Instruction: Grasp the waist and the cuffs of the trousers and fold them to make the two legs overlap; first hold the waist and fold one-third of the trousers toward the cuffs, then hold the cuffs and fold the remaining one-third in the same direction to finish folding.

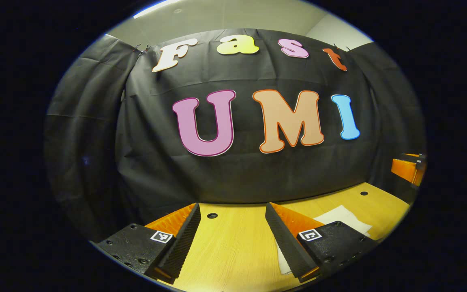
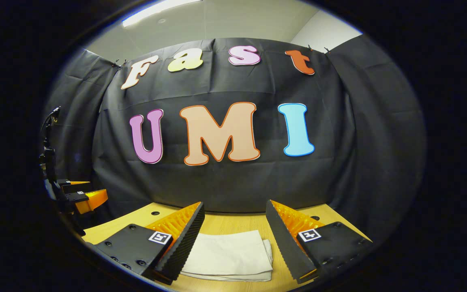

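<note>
Trousers [image 2: 227, 255] partly behind right gripper [image 2: 233, 239] fingers

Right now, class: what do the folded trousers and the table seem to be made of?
Folded trousers: soft woven cloth, probably cotton, matte off-white; the layered edges drape and crease gently. Table: wood or wood-look laminate, smooth with a slight sheen; straight grain lines run across its yellow top, which has small round holes.

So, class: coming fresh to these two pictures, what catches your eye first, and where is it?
The pale folded trousers lie on the wooden table, right between the open right claw. In the left gripper view the left claw gapes over bare wood, the trousers lying off to its right.
</note>
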